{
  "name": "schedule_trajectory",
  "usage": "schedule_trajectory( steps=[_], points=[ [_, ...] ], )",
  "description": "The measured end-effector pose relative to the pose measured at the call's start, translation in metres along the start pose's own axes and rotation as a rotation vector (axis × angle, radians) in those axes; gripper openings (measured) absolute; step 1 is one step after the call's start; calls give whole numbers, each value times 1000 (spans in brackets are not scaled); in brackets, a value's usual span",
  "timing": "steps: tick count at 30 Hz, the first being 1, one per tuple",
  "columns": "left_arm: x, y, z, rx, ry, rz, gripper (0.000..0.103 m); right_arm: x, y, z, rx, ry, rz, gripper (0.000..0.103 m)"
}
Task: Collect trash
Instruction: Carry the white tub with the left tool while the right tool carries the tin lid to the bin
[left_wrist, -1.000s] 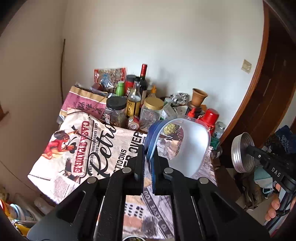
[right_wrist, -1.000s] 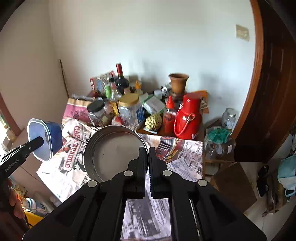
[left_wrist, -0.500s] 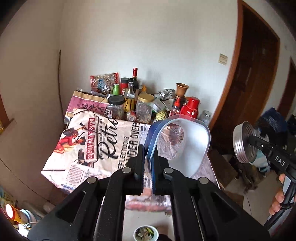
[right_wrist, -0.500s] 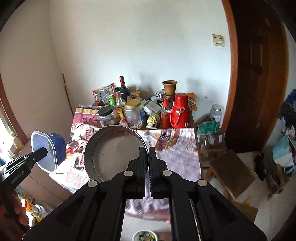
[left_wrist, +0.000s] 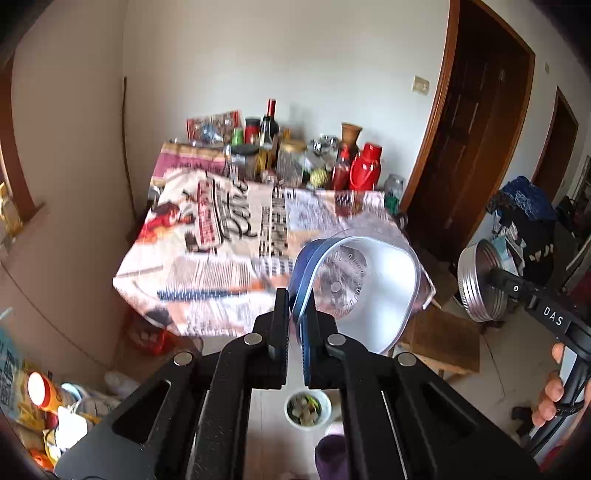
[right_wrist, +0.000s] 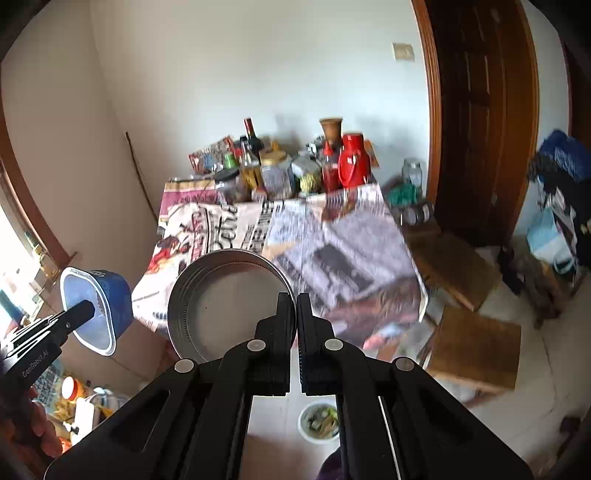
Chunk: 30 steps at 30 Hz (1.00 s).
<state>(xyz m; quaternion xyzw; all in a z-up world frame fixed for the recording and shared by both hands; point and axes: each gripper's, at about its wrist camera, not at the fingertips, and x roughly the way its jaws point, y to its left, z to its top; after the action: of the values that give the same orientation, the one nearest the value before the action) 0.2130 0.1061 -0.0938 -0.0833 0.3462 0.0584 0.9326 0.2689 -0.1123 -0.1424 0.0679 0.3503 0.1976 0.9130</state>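
The left tongs (left_wrist: 295, 299) are clamped on the rim of a blue plastic tub (left_wrist: 354, 288), which tips up ahead of them with its open mouth facing back toward the camera. The right tongs (right_wrist: 296, 302) are pinched on the edge of a round metal lid (right_wrist: 229, 299), held on its side just left of their tips with its hollow face showing. In the left wrist view the same lid (left_wrist: 480, 280) hangs well to the right of the left tongs, a hand (left_wrist: 550, 391) gripping the handle below it. In the right wrist view the tub (right_wrist: 99, 306) sits far left of the right tongs.

Ahead of both pairs of tongs stands the bench (left_wrist: 229, 236), covered in printed newspaper-style cloth, with bottles and jars (left_wrist: 273, 151) crowded at its far end and a red flask (right_wrist: 351, 158) among them. Below the tongs, on the floor, lies a small white bowl (left_wrist: 306, 410) of scraps. A wooden door (right_wrist: 480, 122) stands beyond, to the right.
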Motion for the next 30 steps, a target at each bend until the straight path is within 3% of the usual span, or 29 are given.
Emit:
schedule_trajectory(
  steps=[5,10,19,30],
  points=[
    [10,1,-23,-8,52,2,4,11,-2,-24,-5,77,-17,3],
    [47,2,-50,-49,122,-2,4,47,-14,-43,-38,164,-38,3],
    [175,-7,-122,-108,292,-13,4,146,-55,-101,-102,307,-70,3],
    [345,-7,-273,-95,496,-8,4,302,-110,-226,-66,478,-101,3]
  ],
)
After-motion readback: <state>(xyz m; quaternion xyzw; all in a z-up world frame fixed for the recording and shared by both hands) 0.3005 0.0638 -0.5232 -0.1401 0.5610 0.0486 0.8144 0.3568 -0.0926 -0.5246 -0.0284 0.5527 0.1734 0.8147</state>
